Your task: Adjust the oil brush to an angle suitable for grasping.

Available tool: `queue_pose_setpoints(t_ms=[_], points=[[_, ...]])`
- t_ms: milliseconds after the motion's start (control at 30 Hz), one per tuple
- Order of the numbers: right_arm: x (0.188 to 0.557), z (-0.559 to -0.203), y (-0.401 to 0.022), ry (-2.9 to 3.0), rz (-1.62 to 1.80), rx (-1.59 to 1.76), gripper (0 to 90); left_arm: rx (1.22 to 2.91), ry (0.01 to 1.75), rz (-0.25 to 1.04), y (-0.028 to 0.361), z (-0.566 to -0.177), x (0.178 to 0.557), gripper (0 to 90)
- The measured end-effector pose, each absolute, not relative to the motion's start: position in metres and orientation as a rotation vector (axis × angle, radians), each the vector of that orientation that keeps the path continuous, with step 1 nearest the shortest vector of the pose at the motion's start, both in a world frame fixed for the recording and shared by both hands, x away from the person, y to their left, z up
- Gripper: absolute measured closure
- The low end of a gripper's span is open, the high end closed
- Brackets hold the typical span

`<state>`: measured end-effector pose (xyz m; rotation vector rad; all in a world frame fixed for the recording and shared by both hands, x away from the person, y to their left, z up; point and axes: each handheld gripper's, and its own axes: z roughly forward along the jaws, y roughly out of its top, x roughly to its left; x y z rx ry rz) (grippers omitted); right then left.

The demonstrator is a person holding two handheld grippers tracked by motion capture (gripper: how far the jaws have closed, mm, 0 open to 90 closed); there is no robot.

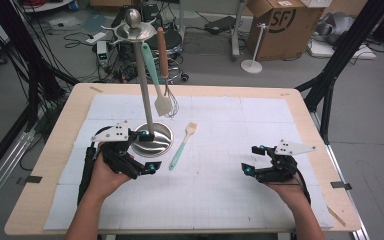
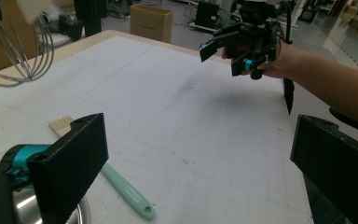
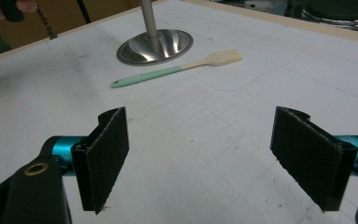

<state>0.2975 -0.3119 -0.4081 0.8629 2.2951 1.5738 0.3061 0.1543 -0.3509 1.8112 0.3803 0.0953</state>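
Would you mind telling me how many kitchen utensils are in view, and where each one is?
3. A mint-handled spatula and a wooden-handled whisk hang from the stand. A mint-handled brush lies flat on the mat, right of the stand's base. None appears hidden.

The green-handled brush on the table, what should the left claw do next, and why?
Probably lower the left claw over the brush handle and close. Its jaws stand open and empty, the brush lies flat beside the stand's base, and two utensils already hang from the stand.
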Motion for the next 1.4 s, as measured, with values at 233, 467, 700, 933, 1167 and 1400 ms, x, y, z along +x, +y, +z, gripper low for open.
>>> queue_pose_setpoints(t_ms=[233, 467, 700, 933, 1167, 1400], points=[[0.297, -0.408, -0.312, 2.296, 1.573, 0.865, 19.1, 1.801, 0.361, 0.112, 0.157, -0.326, 0.308, 4.5], [0.297, -0.407, -0.312, 2.292, 1.579, 0.864, 19.1, 1.815, 0.312, 0.146, 0.156, -0.293, 0.307, 4.7], [0.297, -0.407, -0.312, 2.291, 1.575, 0.856, 19.1, 1.809, 0.294, 0.154, 0.155, -0.267, 0.31, 13.1], [0.297, -0.407, -0.313, 2.292, 1.578, 0.864, 19.1, 1.86, 0.25, 0.175, 0.15, -0.247, 0.314, 28.9], [0.297, -0.407, -0.314, 2.286, 1.581, 0.867, 19.2, 1.869, 0.236, 0.158, 0.156, -0.229, 0.318, 55.1], [0.298, -0.407, -0.314, 2.285, 1.58, 0.863, 19.5, 1.843, 0.275, 0.179, 0.162, -0.212, 0.318, 75.2]])
